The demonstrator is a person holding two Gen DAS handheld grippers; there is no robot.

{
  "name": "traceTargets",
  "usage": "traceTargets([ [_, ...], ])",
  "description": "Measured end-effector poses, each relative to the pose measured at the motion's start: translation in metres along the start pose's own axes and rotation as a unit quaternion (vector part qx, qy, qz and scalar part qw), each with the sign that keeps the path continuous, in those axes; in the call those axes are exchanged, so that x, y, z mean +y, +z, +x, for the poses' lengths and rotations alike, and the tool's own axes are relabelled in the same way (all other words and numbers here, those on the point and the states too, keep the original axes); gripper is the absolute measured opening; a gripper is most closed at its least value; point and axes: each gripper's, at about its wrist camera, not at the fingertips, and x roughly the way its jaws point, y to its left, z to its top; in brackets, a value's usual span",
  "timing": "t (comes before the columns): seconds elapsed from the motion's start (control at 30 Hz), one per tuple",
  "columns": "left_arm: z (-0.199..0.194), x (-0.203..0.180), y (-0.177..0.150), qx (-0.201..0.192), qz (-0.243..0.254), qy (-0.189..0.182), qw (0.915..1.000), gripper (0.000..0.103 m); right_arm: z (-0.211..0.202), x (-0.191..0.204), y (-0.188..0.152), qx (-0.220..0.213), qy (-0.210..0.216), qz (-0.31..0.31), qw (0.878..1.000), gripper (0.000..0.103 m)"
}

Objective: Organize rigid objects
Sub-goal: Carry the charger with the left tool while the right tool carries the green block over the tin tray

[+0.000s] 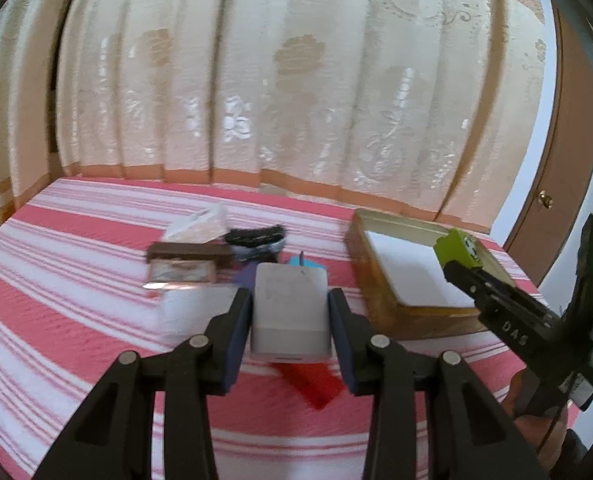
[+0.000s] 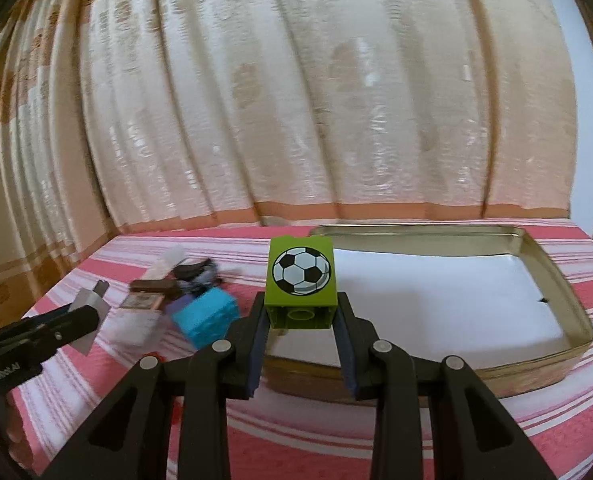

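My left gripper (image 1: 290,296) is shut on a white plug adapter (image 1: 290,312) and holds it above the striped bedspread. My right gripper (image 2: 300,308) is shut on a green toy block with a football print (image 2: 300,276), lifted near the front left corner of the open metal tin (image 2: 568,304). The tin is lined with white paper. In the left wrist view the right gripper (image 1: 462,264) and the green block (image 1: 458,246) hang over the tin (image 1: 360,248). In the right wrist view the left gripper (image 2: 84,316) shows at the far left with the adapter (image 2: 90,302).
A cluster lies on the bed left of the tin: a blue block (image 2: 206,320), a purple piece (image 2: 180,306), a brown wooden frame (image 1: 188,254), a black cable (image 1: 256,238), a clear bag (image 1: 200,222), a white object (image 1: 184,312). A red block (image 1: 312,384) lies below the adapter. Curtains hang behind.
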Motion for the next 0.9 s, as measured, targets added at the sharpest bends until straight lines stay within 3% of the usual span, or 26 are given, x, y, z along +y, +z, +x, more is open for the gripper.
traceTargets([
  [0.53,0.045,-0.096,0.025,0.008,0.025,-0.063,0.9977,0.038,-0.004,-0.115,0.008,0.007,-0.102,0.042,0.994,0.034],
  [0.9,0.077,-0.141,0.026,0.022,0.035,-0.079,0.996,0.038,-0.006,-0.145,0.013,0.006,-0.127,0.039,0.991,0.034],
])
